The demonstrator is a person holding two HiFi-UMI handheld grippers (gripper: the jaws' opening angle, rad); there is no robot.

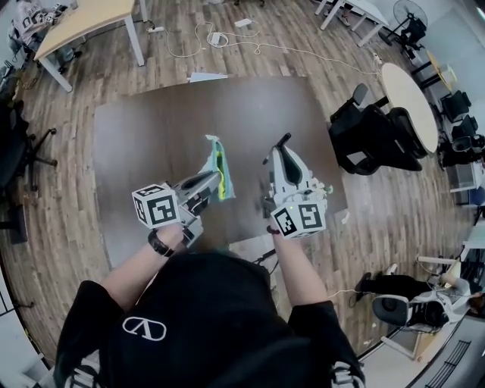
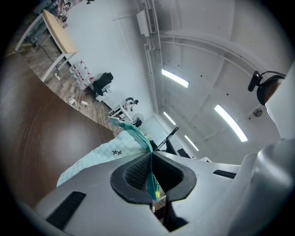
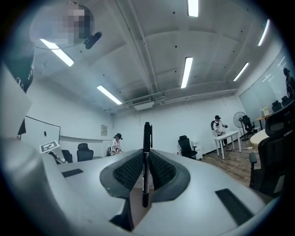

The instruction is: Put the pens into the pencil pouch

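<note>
A pale green pencil pouch (image 1: 217, 168) with a mesh and yellow edge hangs above the dark brown table (image 1: 151, 151). My left gripper (image 1: 214, 180) is shut on its edge; in the left gripper view the pouch (image 2: 115, 150) runs out from between the jaws. My right gripper (image 1: 277, 155) is shut on a black pen (image 1: 281, 142), lifted beside the pouch on its right. In the right gripper view the pen (image 3: 146, 161) stands upright between the pads, cap end up.
A black office chair (image 1: 371, 136) stands right of the table, by a round table (image 1: 409, 95). A light wooden desk (image 1: 83, 23) stands at the far left. Cables (image 1: 220, 38) lie on the wooden floor beyond the table.
</note>
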